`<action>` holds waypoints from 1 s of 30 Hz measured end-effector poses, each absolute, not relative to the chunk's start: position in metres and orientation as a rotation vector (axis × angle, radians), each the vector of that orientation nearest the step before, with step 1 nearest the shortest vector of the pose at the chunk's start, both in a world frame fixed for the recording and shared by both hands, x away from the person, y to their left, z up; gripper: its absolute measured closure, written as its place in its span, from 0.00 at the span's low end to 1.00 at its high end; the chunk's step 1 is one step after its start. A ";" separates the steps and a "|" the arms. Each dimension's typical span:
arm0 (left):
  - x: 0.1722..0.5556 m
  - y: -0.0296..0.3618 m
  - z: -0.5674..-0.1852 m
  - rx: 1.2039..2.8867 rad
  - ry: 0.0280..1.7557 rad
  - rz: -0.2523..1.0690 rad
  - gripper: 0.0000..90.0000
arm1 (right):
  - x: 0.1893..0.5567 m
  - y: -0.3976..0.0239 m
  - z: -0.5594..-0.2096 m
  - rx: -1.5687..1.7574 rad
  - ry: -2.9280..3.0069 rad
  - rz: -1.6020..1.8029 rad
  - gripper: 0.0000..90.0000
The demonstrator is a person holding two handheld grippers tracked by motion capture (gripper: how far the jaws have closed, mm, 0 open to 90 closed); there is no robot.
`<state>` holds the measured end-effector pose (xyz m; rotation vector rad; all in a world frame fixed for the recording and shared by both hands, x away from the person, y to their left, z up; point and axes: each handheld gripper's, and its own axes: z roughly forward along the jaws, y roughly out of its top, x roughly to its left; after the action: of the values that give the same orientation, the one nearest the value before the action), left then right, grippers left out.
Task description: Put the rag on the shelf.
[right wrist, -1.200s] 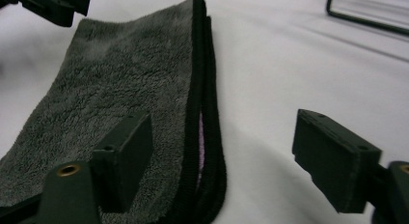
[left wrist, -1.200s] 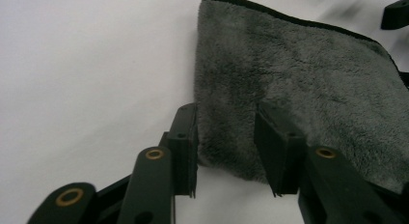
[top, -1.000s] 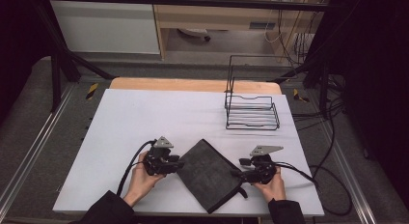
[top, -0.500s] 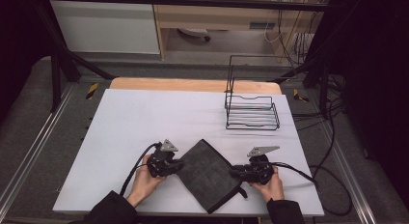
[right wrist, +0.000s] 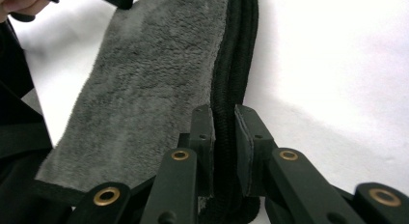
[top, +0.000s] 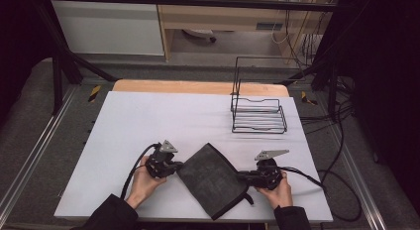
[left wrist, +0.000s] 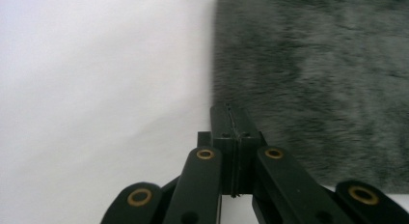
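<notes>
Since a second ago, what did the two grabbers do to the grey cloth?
Both closed in on the dark grey towel. The left gripper has just been closing and is shut at the towel's left corner; whether it pinches cloth cannot be told. The right gripper has just been closing and now clamps the towel's thick black hem. The towel, the wire rack and both hands kept their places.

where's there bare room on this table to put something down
The white table top is bare across its left and middle, from the far wooden edge down to the grippers. The black wire rack fills the far right. The near edge is crowded by the dark grey folded towel and both hands.
</notes>
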<state>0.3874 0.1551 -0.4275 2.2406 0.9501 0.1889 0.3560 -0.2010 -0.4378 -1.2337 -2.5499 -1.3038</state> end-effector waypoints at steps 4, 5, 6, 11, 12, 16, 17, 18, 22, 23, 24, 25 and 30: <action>0.384 0.162 -0.424 2.158 0.982 0.159 0.99 | 0.357 -0.199 -0.442 -1.279 -2.594 -1.267 0.83; 0.383 0.162 -0.424 2.137 0.986 0.145 0.96 | 0.358 -0.199 -0.445 -1.279 -2.613 -1.261 0.79; 0.382 0.161 -0.423 2.129 0.984 0.138 0.79 | 0.359 -0.199 -0.447 -1.269 -2.656 -1.262 0.67; 0.376 0.153 -0.431 2.171 0.995 0.168 0.62 | 0.364 -0.198 -0.442 -1.220 -2.651 -1.379 0.55; 0.376 0.152 -0.434 2.189 0.996 0.170 0.63 | 0.368 -0.197 -0.439 -1.218 -2.656 -1.392 0.51; 0.377 0.153 -0.439 2.175 1.010 0.104 0.75 | 0.387 -0.180 -0.429 -1.186 -2.713 -1.432 0.44; 0.377 0.153 -0.439 2.178 1.013 0.102 0.75 | 0.387 -0.180 -0.429 -1.186 -2.713 -1.432 0.44; 0.377 0.153 -0.439 2.179 1.019 0.099 0.77 | 0.393 -0.173 -0.428 -1.170 -2.728 -1.433 0.42; 0.376 0.151 -0.440 2.182 1.028 0.103 0.85 | 0.418 -0.143 -0.429 -1.137 -2.745 -1.393 0.42; 0.376 0.151 -0.440 2.180 1.029 0.106 0.89 | 0.430 -0.130 -0.433 -1.136 -2.743 -1.358 0.43; 0.375 0.151 -0.440 2.176 1.033 0.110 0.89 | 0.430 -0.130 -0.433 -1.136 -2.743 -1.358 0.43; 0.375 0.151 -0.440 2.177 1.031 0.113 0.90 | 0.435 -0.126 -0.436 -1.144 -2.746 -1.333 0.44; 0.375 0.151 -0.439 2.183 1.022 0.115 0.92 | 0.450 -0.117 -0.450 -1.144 -2.710 -1.265 0.49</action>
<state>0.3755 0.1513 -0.4394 2.1828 1.0216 0.1151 0.4504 -0.1173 -0.4502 -1.1440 -2.7103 -1.2651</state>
